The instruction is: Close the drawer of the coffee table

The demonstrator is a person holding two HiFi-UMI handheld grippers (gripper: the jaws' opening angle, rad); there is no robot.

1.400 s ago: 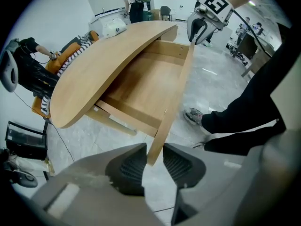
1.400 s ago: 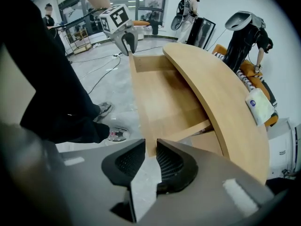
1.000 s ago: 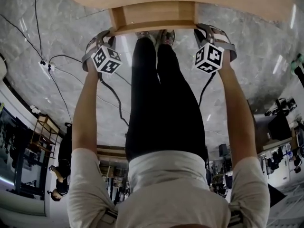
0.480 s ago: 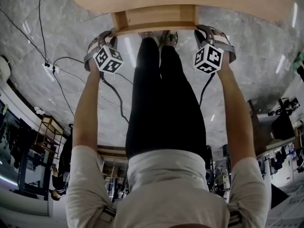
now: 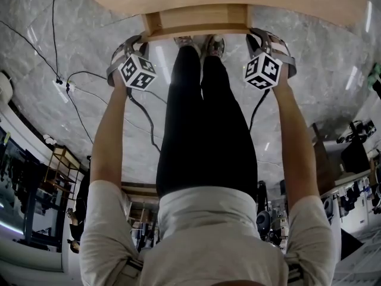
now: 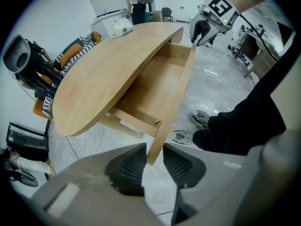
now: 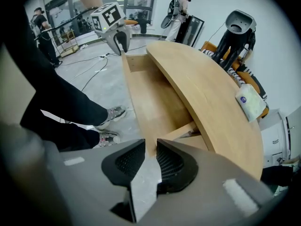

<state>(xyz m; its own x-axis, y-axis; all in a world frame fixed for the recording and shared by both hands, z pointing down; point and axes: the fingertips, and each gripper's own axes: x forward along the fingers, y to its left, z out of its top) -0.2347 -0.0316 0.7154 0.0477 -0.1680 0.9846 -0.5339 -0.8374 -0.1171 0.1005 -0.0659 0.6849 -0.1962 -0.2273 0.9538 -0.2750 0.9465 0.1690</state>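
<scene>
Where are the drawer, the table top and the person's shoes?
drawer [image 6: 155, 86]: left gripper view, on its bare wooden floor inside.
table top [image 6: 103, 69]: left gripper view, middle of the curved wooden surface.
shoes [image 6: 201, 119]: left gripper view, on the top of the farther grey shoe.

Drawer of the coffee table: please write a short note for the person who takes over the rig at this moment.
Left gripper: shut on the drawer front, at its left end.
Right gripper: shut on the same front, at the other end.
Drawer: partly out from under the table top.
Done: both ends gripped.
Left to do: probably push evenly with both hands until the front sits flush.
</scene>
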